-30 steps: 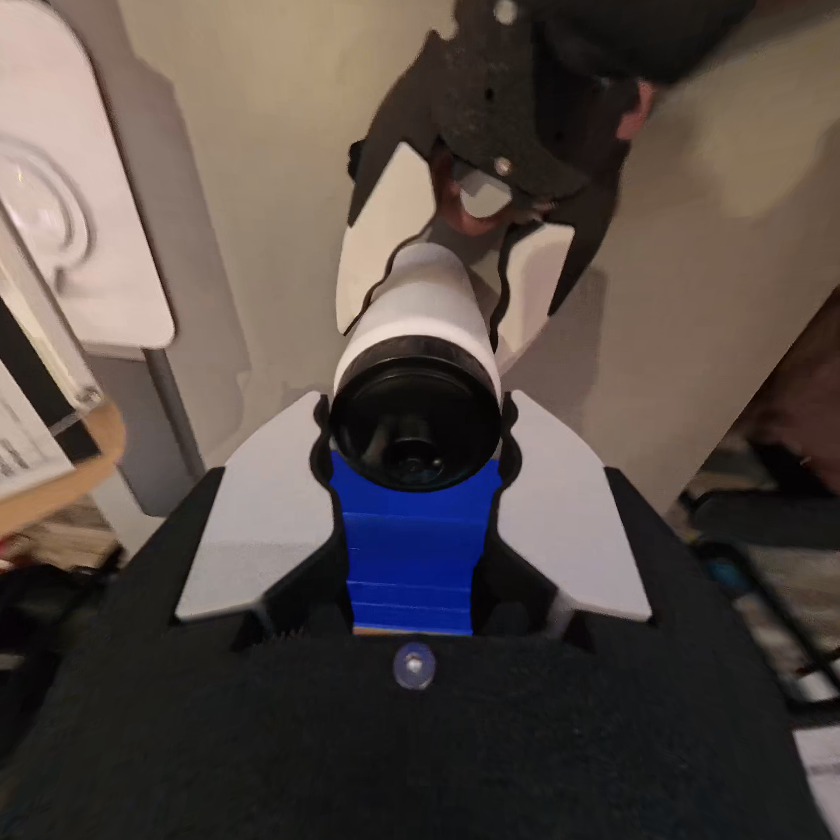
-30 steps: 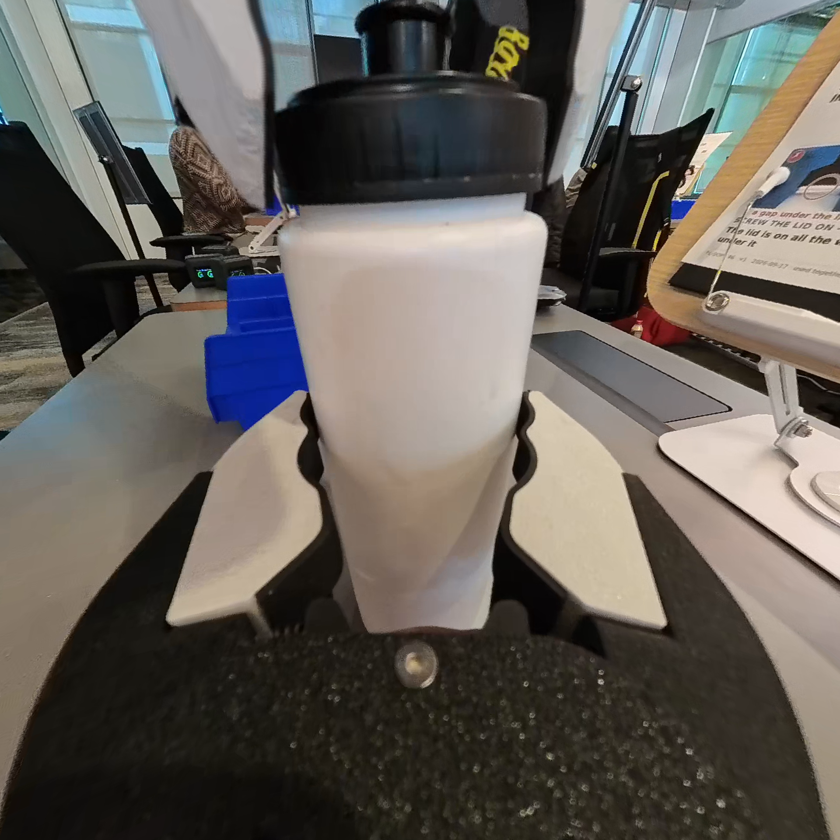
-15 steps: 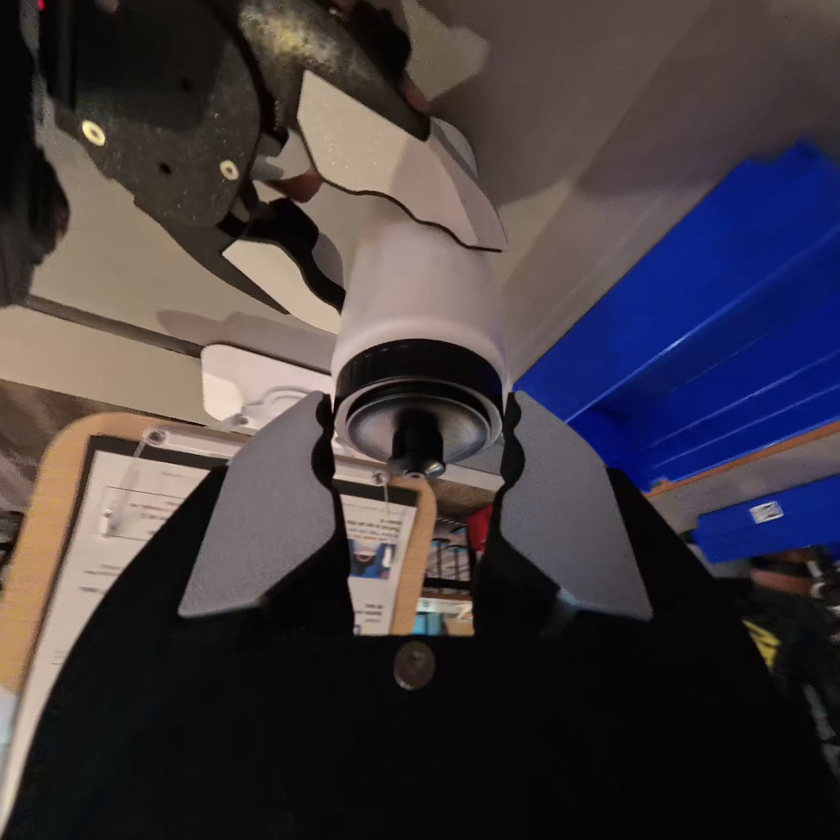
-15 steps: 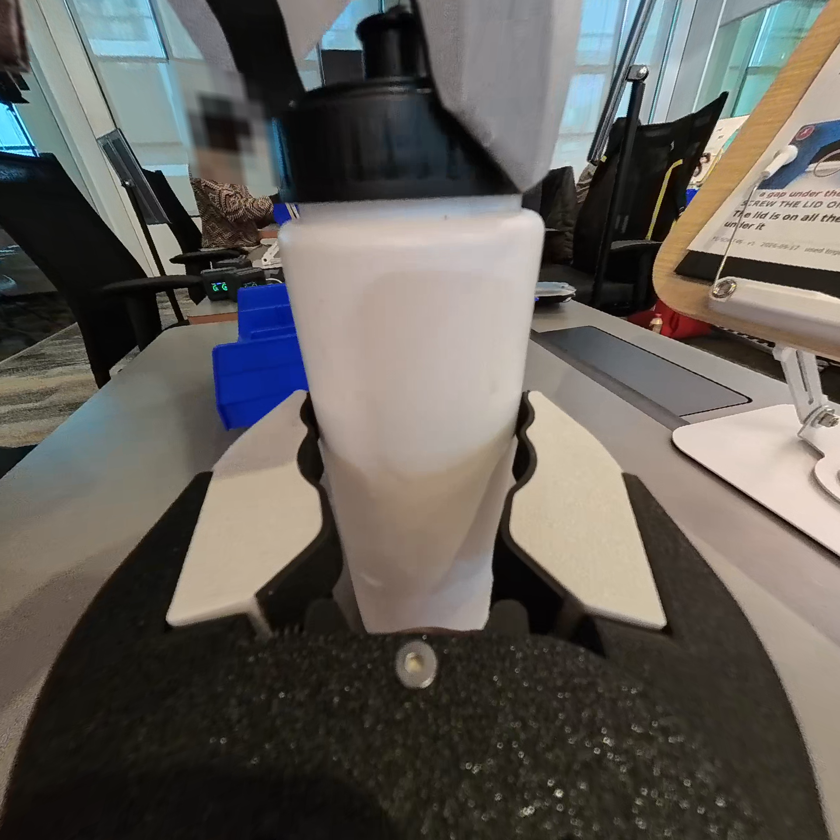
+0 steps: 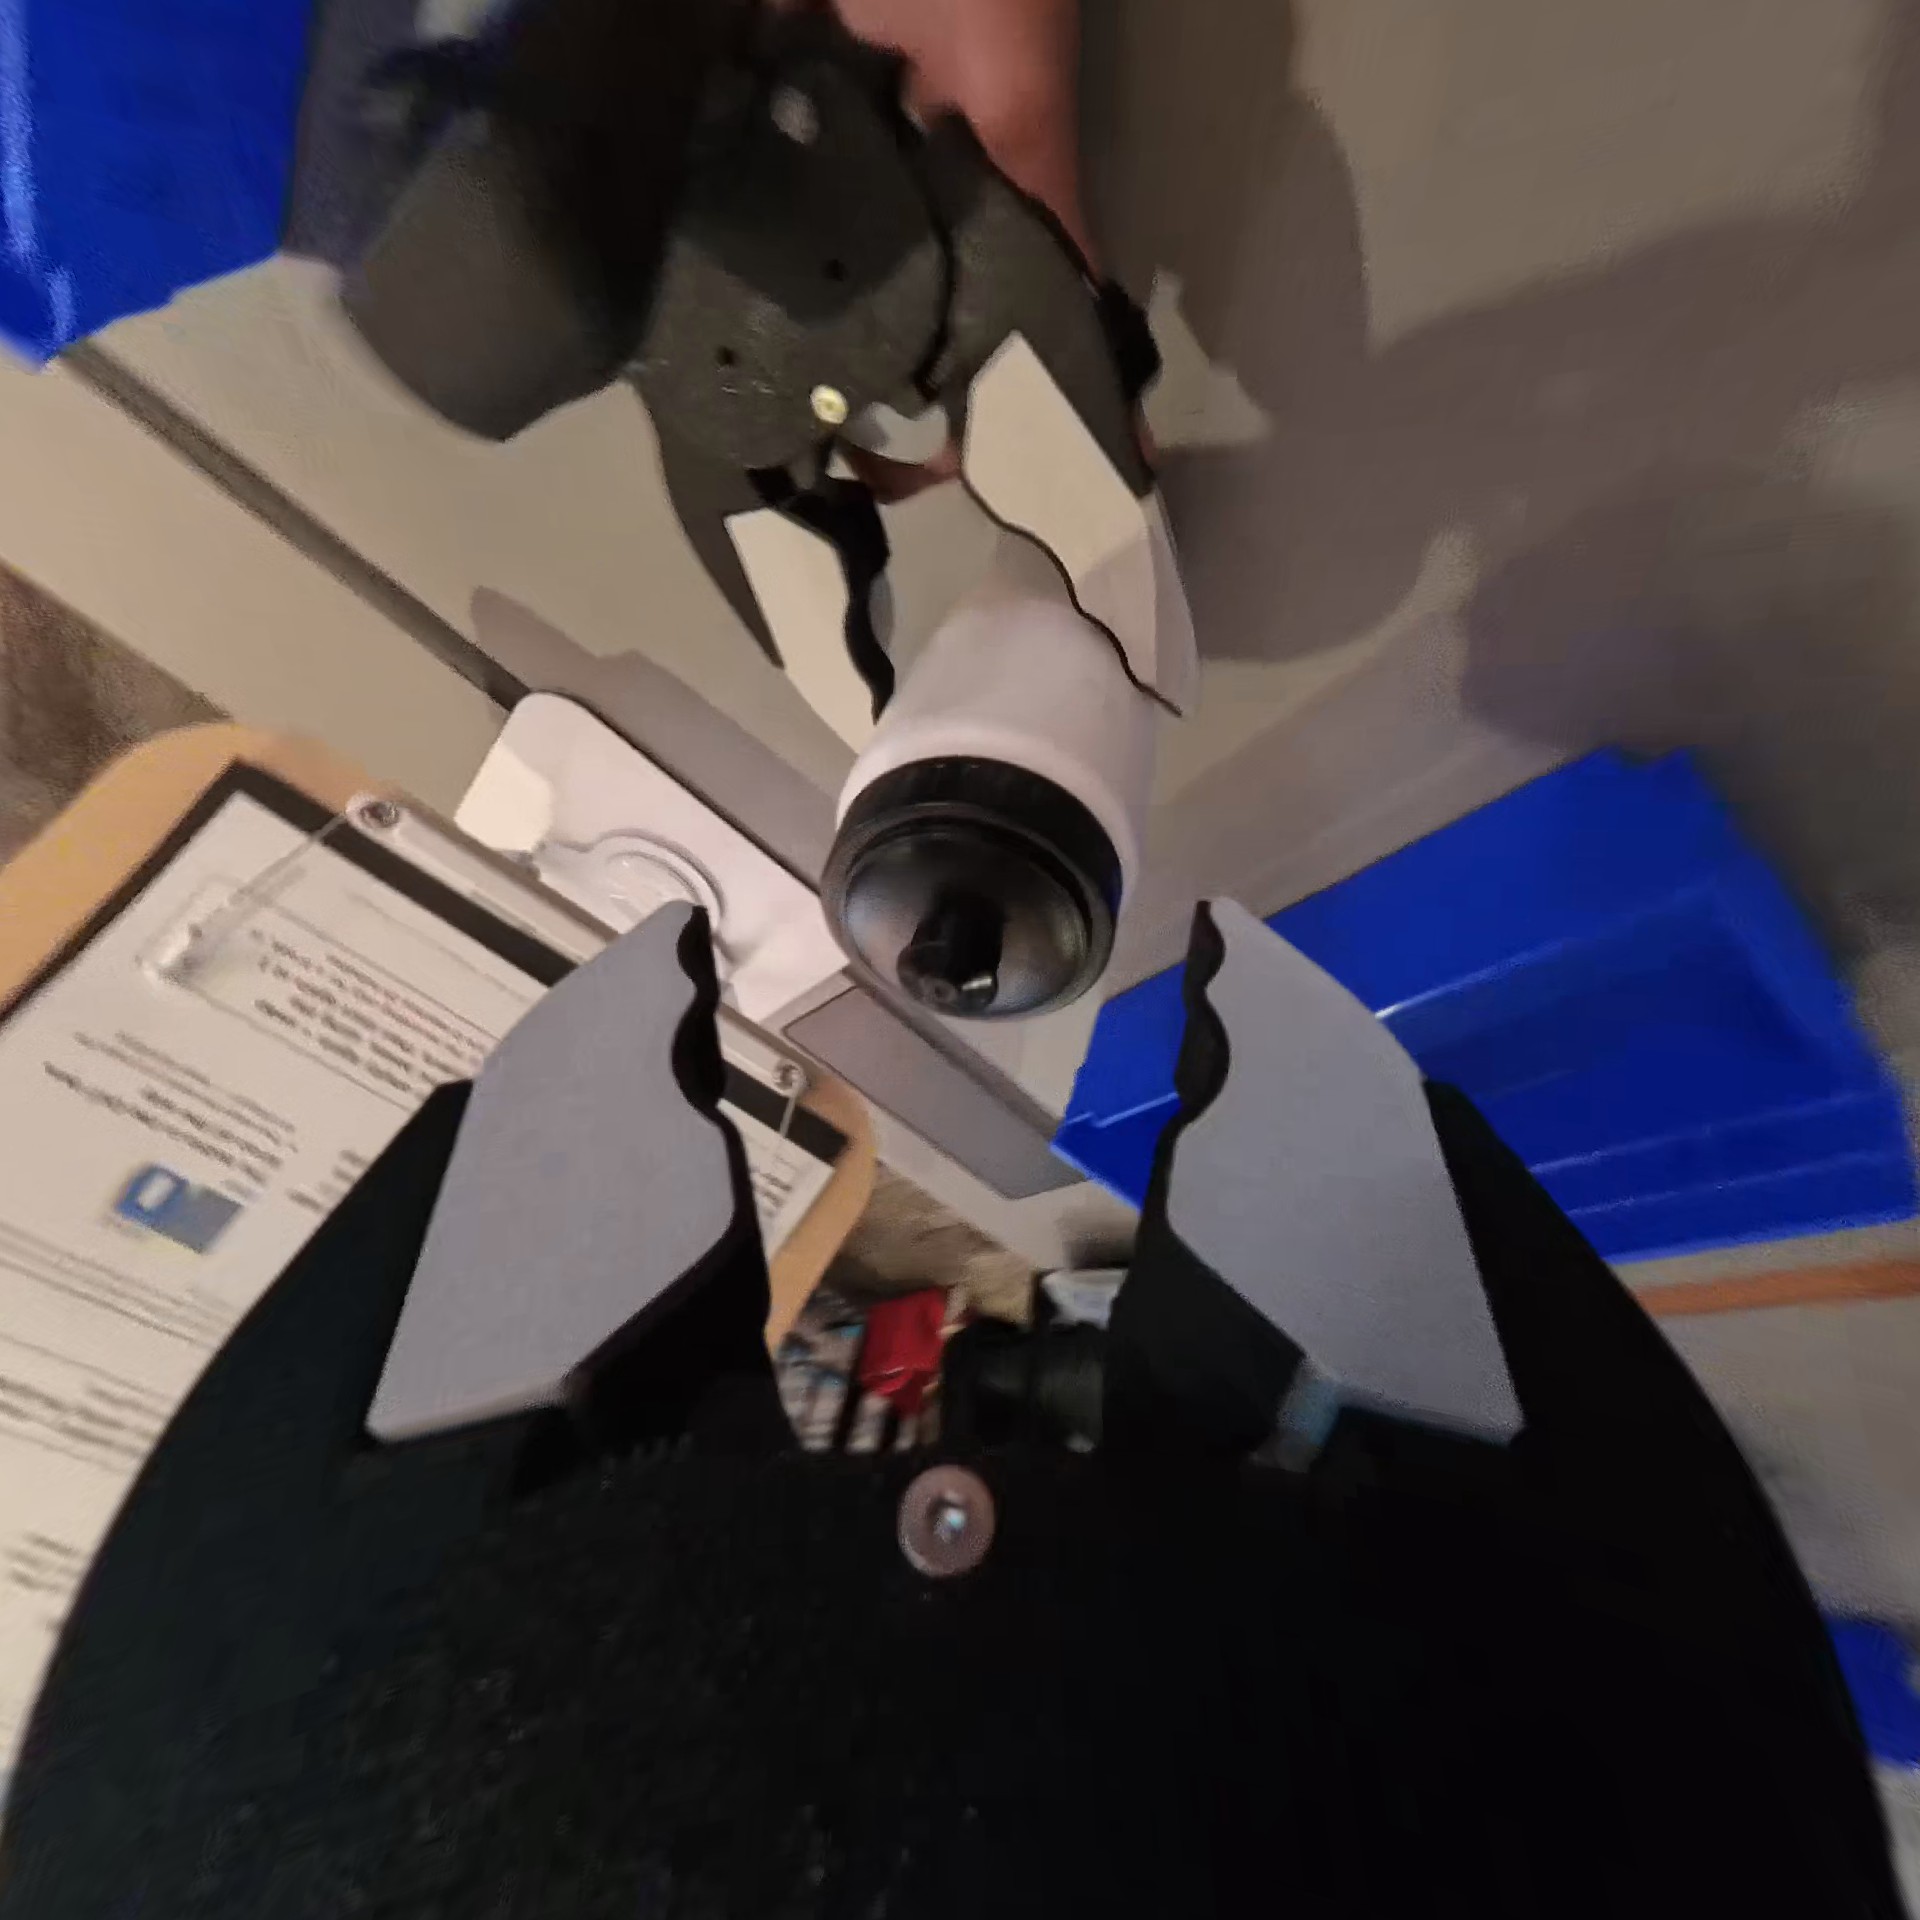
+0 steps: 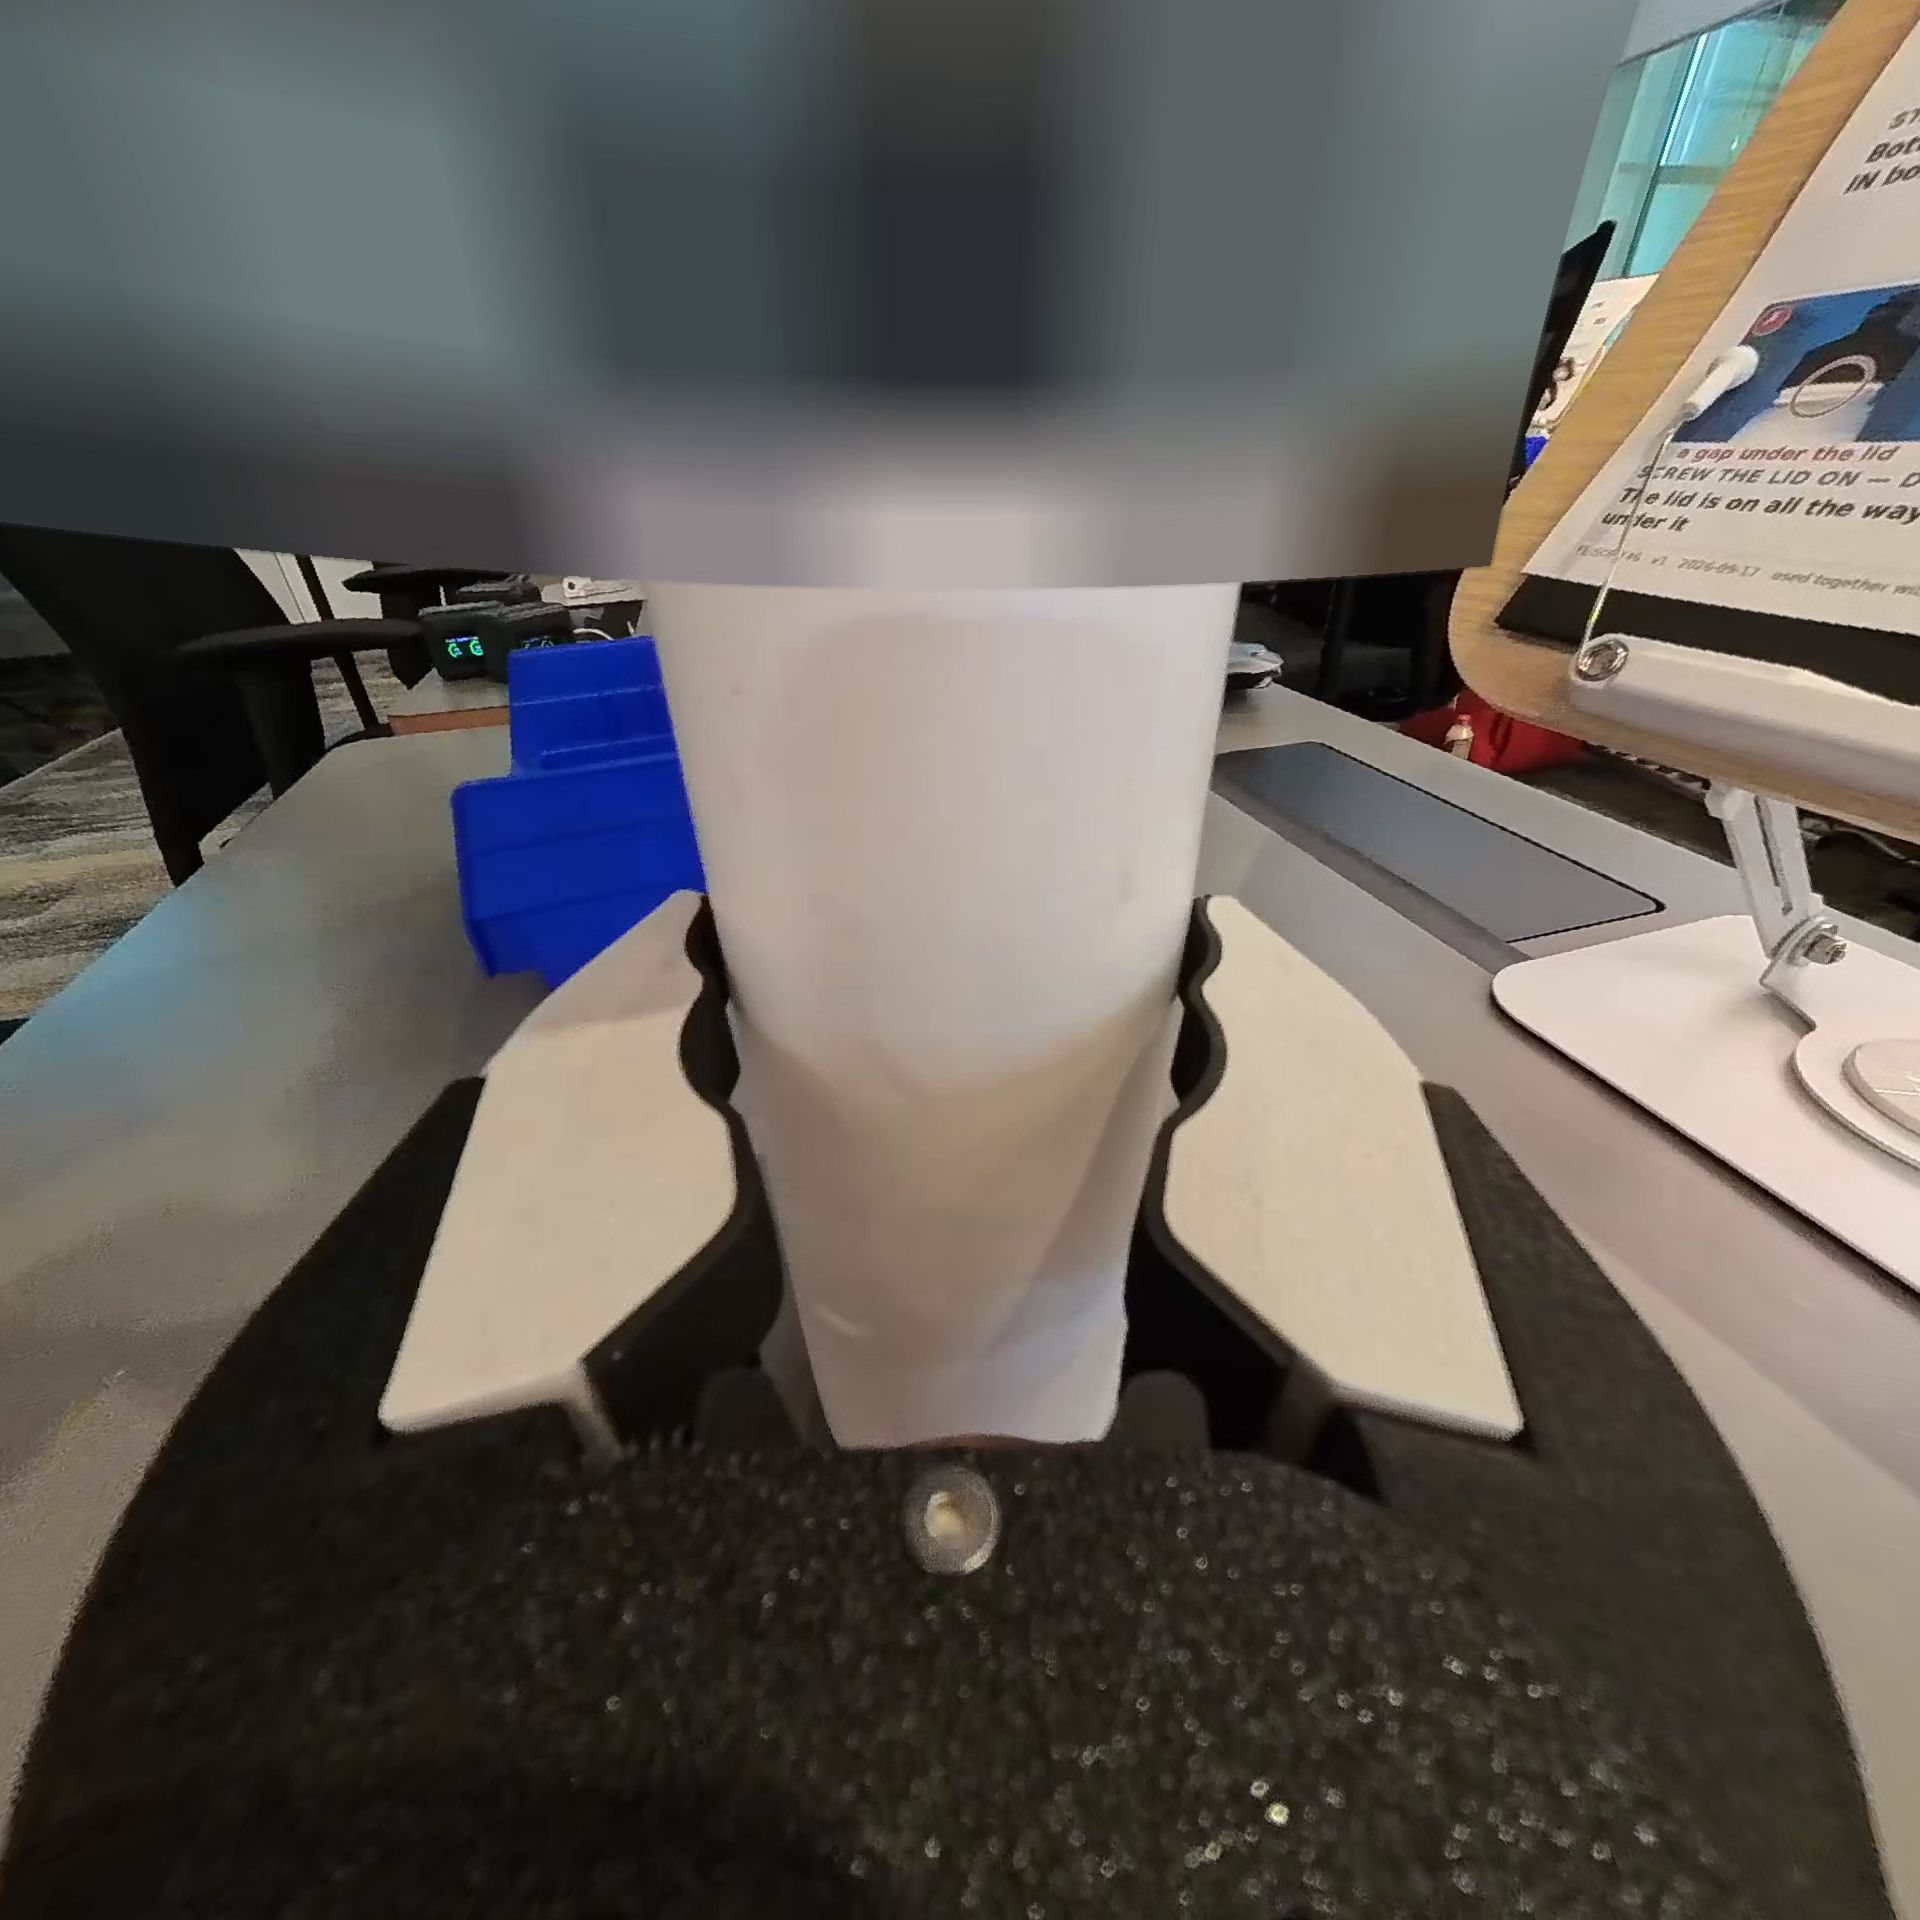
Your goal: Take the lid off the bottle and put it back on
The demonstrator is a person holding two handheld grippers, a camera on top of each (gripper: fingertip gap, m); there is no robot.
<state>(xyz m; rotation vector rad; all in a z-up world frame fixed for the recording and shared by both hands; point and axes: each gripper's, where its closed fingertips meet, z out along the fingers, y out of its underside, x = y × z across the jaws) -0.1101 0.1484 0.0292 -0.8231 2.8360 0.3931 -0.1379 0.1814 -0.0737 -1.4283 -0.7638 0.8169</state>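
Left wrist view: the left claw (image 5: 945,914) gapes empty above the black lid (image 5: 971,914); the right claw (image 6: 951,935) clamps the white bottle (image 6: 951,831). Regripping for another twist seems next.

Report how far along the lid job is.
Done: the black lid sits on the white bottle; whether it ever came off cannot be told from this. In hand: the right gripper clamps the bottle body, pads pressed on both sides. The left gripper is open, clear of the lid. Left: checking the lid is tight, and setting the bottle on the grey table.
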